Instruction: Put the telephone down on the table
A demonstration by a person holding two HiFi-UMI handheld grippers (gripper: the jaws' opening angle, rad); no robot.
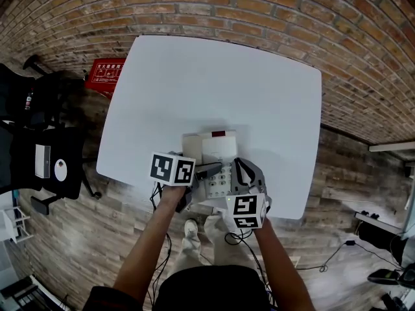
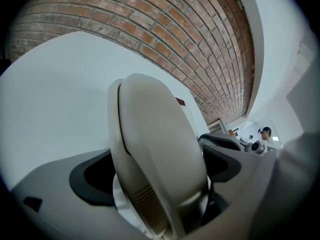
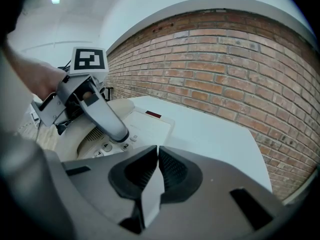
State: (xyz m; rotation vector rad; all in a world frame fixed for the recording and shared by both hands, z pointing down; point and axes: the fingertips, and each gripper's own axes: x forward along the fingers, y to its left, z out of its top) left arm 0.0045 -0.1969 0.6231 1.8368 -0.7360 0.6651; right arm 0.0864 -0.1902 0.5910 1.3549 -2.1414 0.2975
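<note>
Closest in: the left gripper has its fingers clamped on the cream plastic handset. They grip it across its narrow width near the grilled end, so it sits tilted in the grip, not flat. The right gripper has its fingers pressed together with nothing between them that I can name. It hangs just beside the near right corner of the phone, not doing much.

Just past them, the cream box-shaped telephone base with a small red patch sits on the flat white desk, close to the near edge. From the right gripper view the handset is over the left side of the base, next to the keypad. I can't tell if it's touching yet.

My take on doing this step well:
- Level the handset out first so both ends land together.
- Lower it slowly, and only let go once it's actually resting on something.
- If it's meant for the desk itself, there's plenty of bare desk to the left of the base and beyond it.
- Mind that near edge. The free gripper could steady the base.

The red-brown brick wall at the back isn't in the way.
</note>
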